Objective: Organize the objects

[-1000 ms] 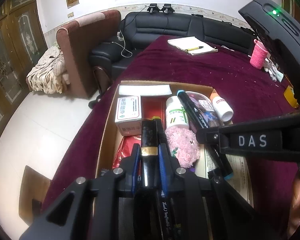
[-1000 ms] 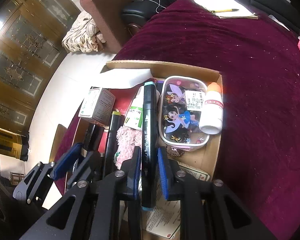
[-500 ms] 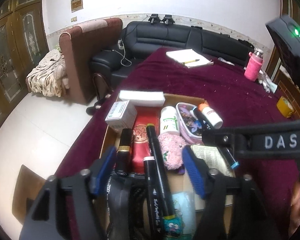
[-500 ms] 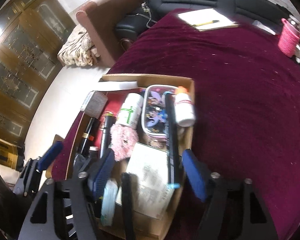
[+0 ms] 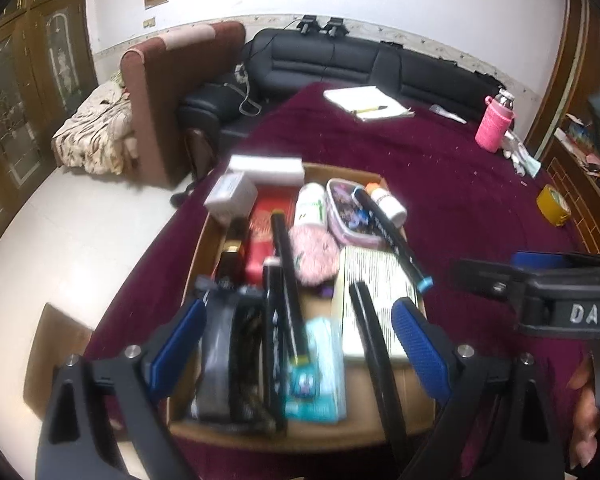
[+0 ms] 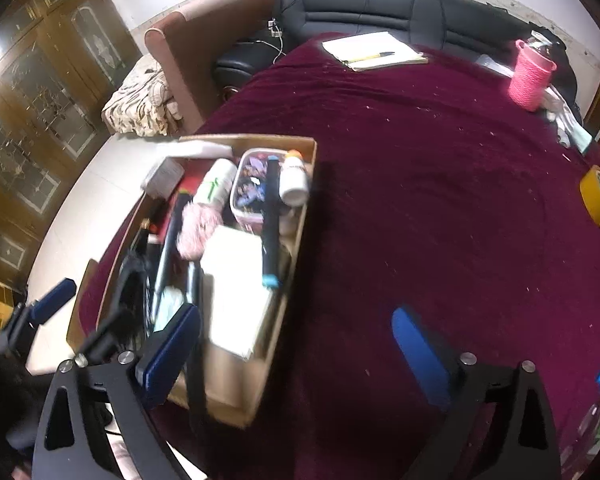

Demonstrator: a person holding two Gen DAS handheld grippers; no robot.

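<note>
Release stage: left gripper (image 5: 298, 336) and right gripper (image 6: 296, 346), a second ago clamping pens, are opening, empty, leaving both pens in the cardboard box (image 5: 300, 434).

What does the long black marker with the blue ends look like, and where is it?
The black marker is a long, slim pen, plastic by its look, with a light blue cap at each end. It lies flat in the cardboard box near the right wall, its far end across the cartoon pouch, beside the orange-capped white bottle, its near end by the white paper. No gripper touches it.
</note>
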